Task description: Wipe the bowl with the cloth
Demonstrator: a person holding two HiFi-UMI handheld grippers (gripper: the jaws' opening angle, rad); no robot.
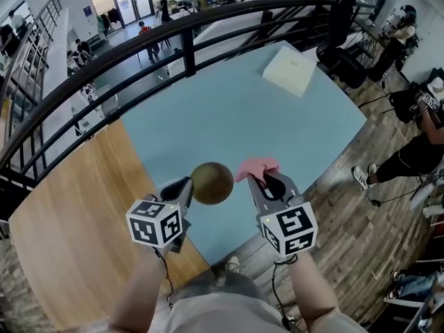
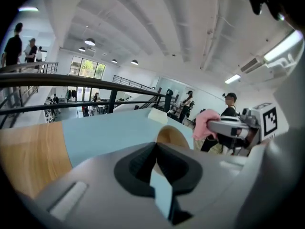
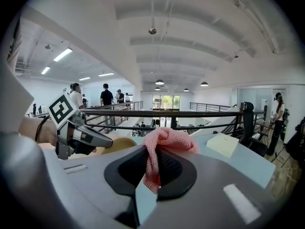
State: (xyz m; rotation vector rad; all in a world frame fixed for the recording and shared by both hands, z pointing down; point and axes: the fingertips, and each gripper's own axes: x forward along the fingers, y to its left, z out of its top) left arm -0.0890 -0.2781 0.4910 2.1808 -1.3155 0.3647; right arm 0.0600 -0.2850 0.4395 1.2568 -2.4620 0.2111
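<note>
A brown bowl point(image 1: 211, 182) hangs above the near edge of the light-blue table point(image 1: 229, 109), its rounded outside facing the head view. My left gripper point(image 1: 189, 187) is shut on the bowl's left rim; in the left gripper view the bowl point(image 2: 172, 136) shows just past the closed jaw tips point(image 2: 156, 144). A pink cloth point(image 1: 258, 166) is bunched in my right gripper point(image 1: 268, 180), right of the bowl and a small gap away. In the right gripper view the cloth point(image 3: 167, 140) is pinched between the jaws point(image 3: 153, 149), and the bowl point(image 3: 116, 144) sits to its left.
A white flat box point(image 1: 291, 68) lies at the blue table's far corner. A wooden tabletop point(image 1: 76, 214) adjoins on the left. A black railing point(image 1: 180, 26) runs behind both tables, with a drop to a lower floor. A person point(image 1: 409, 151) stands on the right.
</note>
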